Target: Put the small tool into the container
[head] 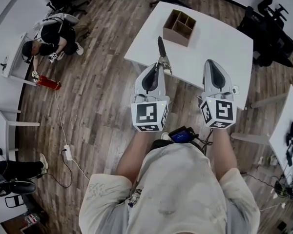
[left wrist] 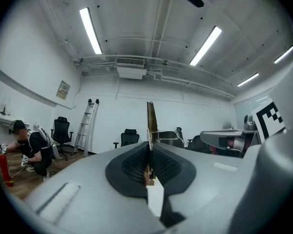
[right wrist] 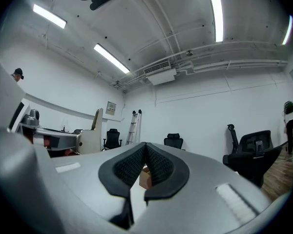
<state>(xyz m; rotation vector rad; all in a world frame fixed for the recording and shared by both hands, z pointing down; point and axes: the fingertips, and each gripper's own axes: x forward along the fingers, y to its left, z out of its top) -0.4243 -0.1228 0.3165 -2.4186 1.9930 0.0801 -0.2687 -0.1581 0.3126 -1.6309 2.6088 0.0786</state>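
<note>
Small tool clamped in my left hand-held gripper, short of the open box.

My left hand-held gripper (head: 158,66) is closed tight on the slim black-handled metal tool (head: 161,52), which stands out past the jaw tips over the near edge of the white counter (head: 219,38). It has not reached the brown divided container (head: 179,27) further back. I judge the tool light, stiff and thin, and likely to swivel in the pads, so a hold low on the shank seems best. The left gripper view shows it edge-on, a narrow strip (left wrist: 151,118) pinched dead centre, which the head view cannot confirm. My right hand-held gripper (head: 211,63) has its jaws together on nothing; its own view shows only a corner of the container (right wrist: 145,178) beyond them.
</note>
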